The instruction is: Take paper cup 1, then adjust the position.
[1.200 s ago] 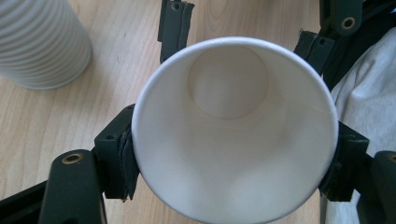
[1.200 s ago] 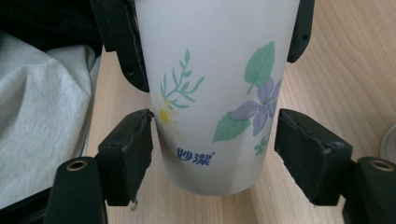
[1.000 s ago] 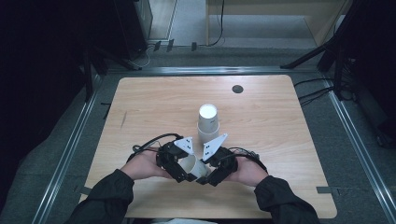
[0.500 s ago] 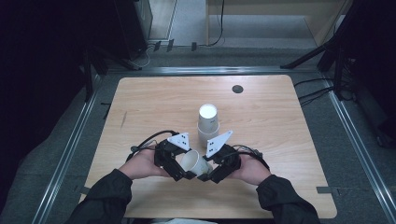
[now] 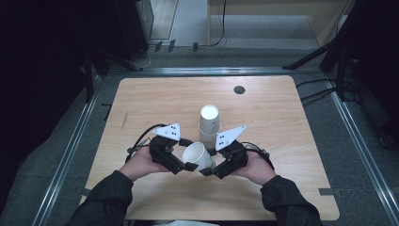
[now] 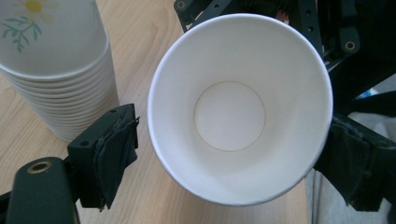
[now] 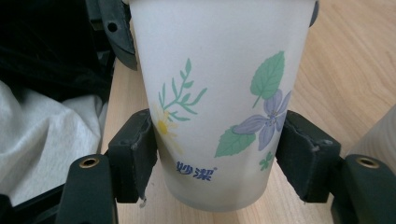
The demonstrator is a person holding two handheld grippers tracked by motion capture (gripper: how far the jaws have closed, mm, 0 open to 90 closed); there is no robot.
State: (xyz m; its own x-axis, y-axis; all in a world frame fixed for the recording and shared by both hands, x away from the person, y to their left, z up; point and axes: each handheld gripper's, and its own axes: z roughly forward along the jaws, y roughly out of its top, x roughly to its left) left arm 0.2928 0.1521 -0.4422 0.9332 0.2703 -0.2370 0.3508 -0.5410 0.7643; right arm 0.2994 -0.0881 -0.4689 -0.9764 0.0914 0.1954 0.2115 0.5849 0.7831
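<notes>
1. The cup (image 5: 198, 157) is held lying on its side above the near middle of the table (image 5: 141, 99), just near of the stack (image 5: 209, 123) of like cups, mouth towards the left gripper (image 5: 184, 165).
2. The right gripper (image 5: 211, 170) is clamped across the cup's lower wall, close to the base; in the right gripper view both pads press the printed side (image 7: 219, 93).
3. The left gripper's jaws have just been opening. In the left gripper view they stand wide on either side of the rim (image 6: 239, 107), the left pad clear of it; contact at the right pad cannot be told.
4. Handling judgement: thin paper, very light, easily crushed or ovalled by a hard squeeze; the smooth wall may slip.
5. Best hold, as judged: low on the wall near the base, where it is stiffest, or lightly across the rolled rim; avoid the mid-wall.
</notes>
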